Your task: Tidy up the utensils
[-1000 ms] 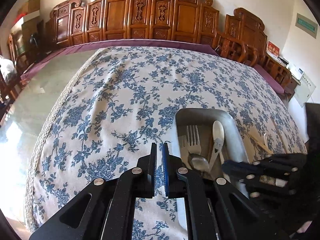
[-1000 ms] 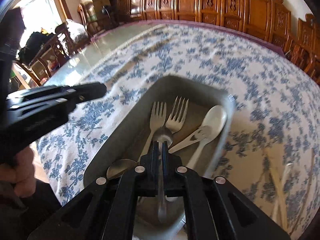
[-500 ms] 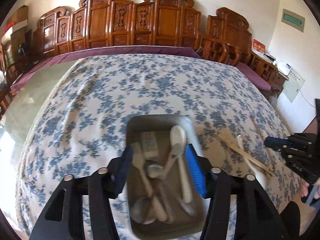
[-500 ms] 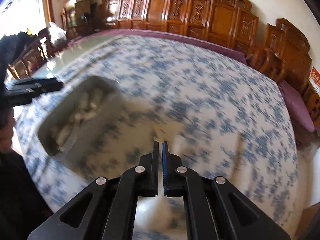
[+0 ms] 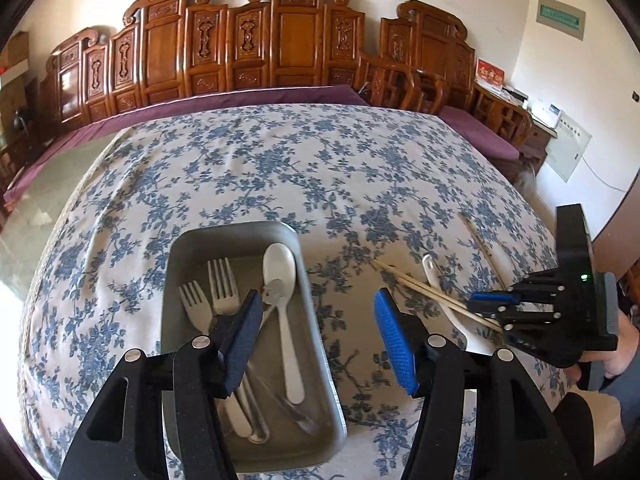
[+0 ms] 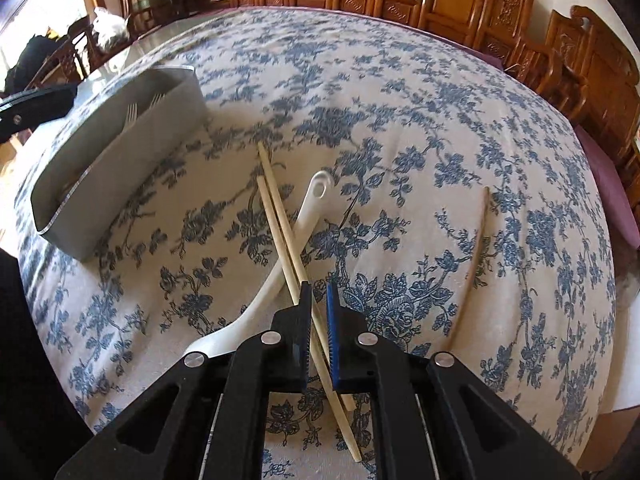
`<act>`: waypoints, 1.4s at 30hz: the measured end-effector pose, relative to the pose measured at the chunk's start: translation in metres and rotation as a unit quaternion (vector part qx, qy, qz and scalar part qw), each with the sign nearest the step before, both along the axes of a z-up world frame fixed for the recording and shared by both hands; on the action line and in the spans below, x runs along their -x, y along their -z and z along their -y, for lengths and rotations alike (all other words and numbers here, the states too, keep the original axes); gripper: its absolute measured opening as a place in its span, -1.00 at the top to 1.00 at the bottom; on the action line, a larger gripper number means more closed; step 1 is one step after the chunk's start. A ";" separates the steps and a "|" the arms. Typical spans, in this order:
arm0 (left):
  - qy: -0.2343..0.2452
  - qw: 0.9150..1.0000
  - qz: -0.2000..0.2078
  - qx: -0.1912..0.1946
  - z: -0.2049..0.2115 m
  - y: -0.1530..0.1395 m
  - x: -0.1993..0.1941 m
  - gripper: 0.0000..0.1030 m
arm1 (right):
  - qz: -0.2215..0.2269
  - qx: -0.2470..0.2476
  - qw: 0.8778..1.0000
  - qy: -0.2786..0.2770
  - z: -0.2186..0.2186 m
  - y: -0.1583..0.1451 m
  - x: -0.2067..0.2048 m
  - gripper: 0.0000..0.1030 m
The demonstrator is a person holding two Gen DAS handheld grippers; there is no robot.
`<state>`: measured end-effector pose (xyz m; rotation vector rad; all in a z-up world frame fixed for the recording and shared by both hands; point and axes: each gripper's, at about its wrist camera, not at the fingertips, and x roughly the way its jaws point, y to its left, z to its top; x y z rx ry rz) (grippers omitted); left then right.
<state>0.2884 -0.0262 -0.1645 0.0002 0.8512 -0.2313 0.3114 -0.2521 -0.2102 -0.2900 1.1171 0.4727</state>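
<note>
I am on the loose pieces lying on the counter (image 6: 460, 92) beside the grey tray (image 5: 176, 264). My right hand-held gripper (image 6: 319, 330) is low over the pair of chopsticks (image 6: 280, 216), its fingers drawn nearly together with one stick running between them; I cannot tell whether they are pinching it yet. My left hand-held gripper (image 5: 316, 340) hangs with its fingers spread wide, holding nothing, straddling the tray's right wall.

My guess is the next move calls for clamping firmly on the sticks, lifting them off the white ladle-style spoon (image 6: 296, 232) they cross, and carrying them over into the tray without dragging that spoon along.

Counting: in the tray I see two forks (image 5: 218, 292), one white spoon (image 5: 282, 280) and what look like further metal handles, too tangled to number. Outside it lie two crossed chopsticks, one white spoon beneath them, and one single chopstick (image 6: 476, 248) well apart to the right.
</note>
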 end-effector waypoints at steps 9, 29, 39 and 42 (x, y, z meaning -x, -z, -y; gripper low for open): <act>0.012 1.000 0.000 -0.008 0.016 0.000 0.004 -0.08 | -0.012 0.021 0.999 -0.020 -0.006 0.007 -0.003 0.83; 0.035 0.999 -0.009 -0.019 0.067 0.002 0.021 -0.08 | 0.054 -0.047 0.993 0.092 0.079 -0.058 0.078 0.88; 0.045 0.997 -0.066 -0.006 0.112 0.032 0.006 -0.08 | 0.055 -0.044 0.991 0.117 0.101 -0.045 0.089 0.88; 0.049 0.995 -0.085 0.006 0.125 0.041 -0.002 -0.06 | 0.054 -0.050 0.989 0.126 0.109 -0.045 0.086 0.88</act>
